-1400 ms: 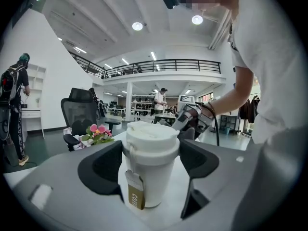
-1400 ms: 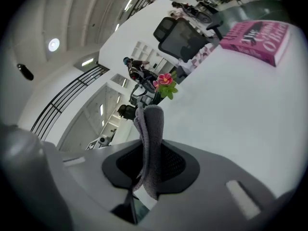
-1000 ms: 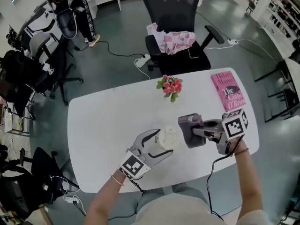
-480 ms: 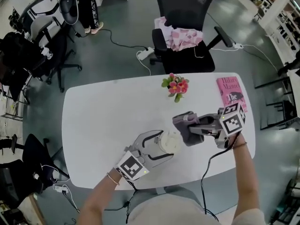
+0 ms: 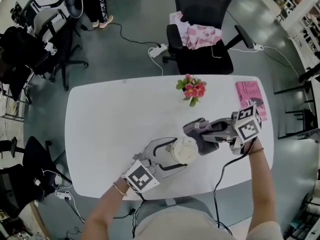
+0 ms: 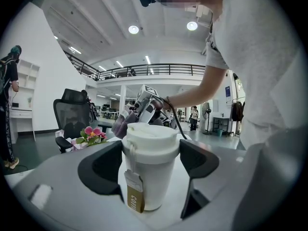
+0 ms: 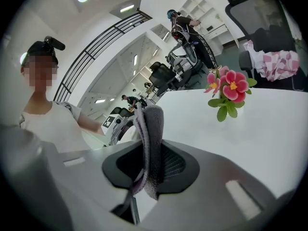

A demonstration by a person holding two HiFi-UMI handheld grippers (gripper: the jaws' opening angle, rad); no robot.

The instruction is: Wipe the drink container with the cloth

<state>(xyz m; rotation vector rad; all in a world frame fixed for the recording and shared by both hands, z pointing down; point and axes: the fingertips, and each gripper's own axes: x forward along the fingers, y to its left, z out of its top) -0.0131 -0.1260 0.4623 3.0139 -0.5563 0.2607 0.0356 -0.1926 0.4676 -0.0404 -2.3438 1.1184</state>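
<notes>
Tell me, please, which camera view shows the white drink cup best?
The left gripper view: the cup stands close and upright, gripped between the left hand-held gripper's jaws, with lid, side and hanging tag showing. The head view shows mostly its lid from above. In the right gripper view the cloth hides nearly all of it.

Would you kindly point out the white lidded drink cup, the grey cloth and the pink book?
White lidded drink cup (image 6: 156, 177): left gripper view, side wall.
Grey cloth (image 7: 151, 143): right gripper view, upright fold.
Pink book (image 5: 250, 91): head view, front cover.
</notes>
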